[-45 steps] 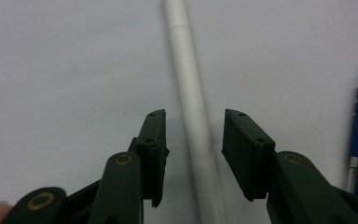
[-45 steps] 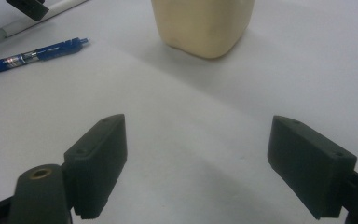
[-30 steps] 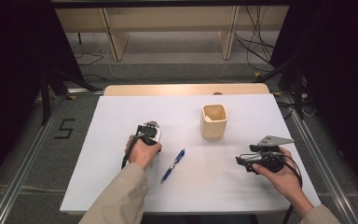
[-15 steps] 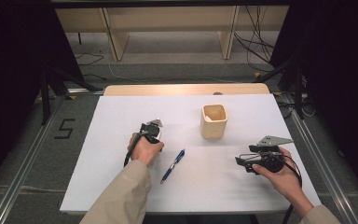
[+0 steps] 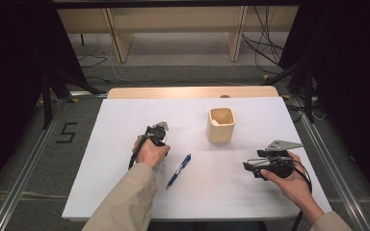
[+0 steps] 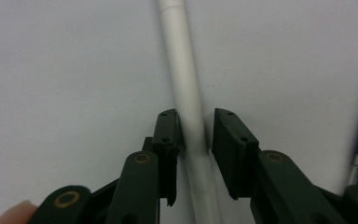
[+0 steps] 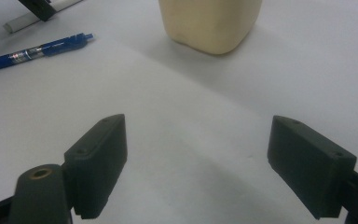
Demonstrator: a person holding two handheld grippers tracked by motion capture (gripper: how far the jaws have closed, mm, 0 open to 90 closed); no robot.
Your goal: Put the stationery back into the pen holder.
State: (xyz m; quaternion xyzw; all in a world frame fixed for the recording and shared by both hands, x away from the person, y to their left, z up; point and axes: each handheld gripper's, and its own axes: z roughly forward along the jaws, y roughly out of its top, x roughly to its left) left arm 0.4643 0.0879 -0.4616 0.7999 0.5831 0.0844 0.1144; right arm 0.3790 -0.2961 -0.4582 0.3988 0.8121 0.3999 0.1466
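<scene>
Closing just now around white pen (image 6: 186,93) lying flat on table (image 5: 125,120) — left gripper (image 6: 196,135) jaws straddling it, right-hand pad not yet touching. Risking a roll sideways into blue pen (image 5: 178,171). Right gripper (image 7: 205,163) wide open, empty, near beige cup (image 5: 221,124).

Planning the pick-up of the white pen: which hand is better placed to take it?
Left. Its tool straddles the white pen, jaws just closing, one pad touching and a small gap at the other. The right tool hangs wide open over bare table, apart from that pen.
</scene>
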